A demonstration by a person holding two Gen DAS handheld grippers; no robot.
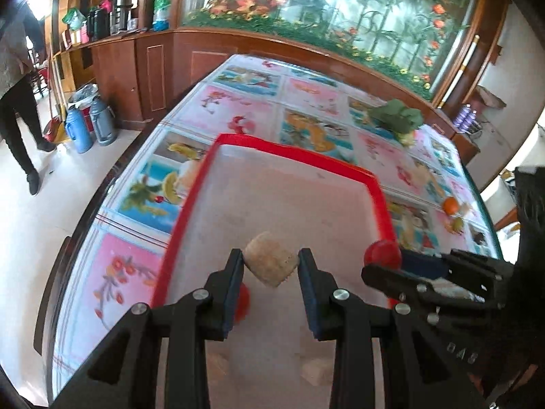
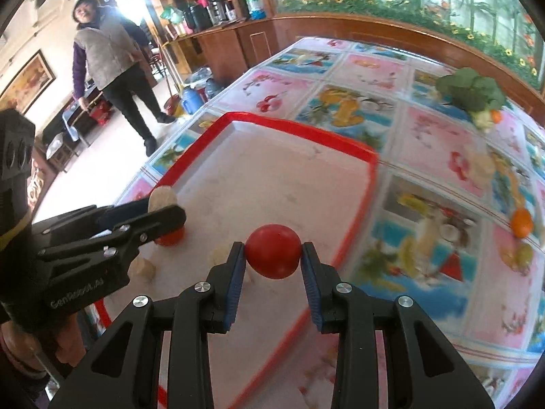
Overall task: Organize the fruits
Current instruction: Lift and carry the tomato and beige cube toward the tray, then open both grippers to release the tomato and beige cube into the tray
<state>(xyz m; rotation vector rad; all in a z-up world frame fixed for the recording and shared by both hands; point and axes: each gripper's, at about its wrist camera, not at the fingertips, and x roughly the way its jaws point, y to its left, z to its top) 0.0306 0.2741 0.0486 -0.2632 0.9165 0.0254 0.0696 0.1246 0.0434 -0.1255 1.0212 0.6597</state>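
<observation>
While both grippers hover over the red-rimmed tray [image 1: 296, 156], each carries a load. Left gripper [image 1: 270, 264]: fingers closed to the width of a beige chunk [image 1: 269, 259], pinched between the pads above the tray's near end. Right gripper [image 2: 272, 255]: closed on a red round fruit [image 2: 273, 251], above the tray's near right part.

Judgement: the step is placing. Lower each piece close to the tray floor before opening; the round fruit will likely roll, so release it away from the rim.

Right view alone shows loose beige pieces [image 2: 144, 269] lying on the tray and a bystander [image 2: 112, 68] beyond it. Both views show an orange [image 1: 451, 205] on the tablecloth [image 1: 238, 109], right of the tray.
</observation>
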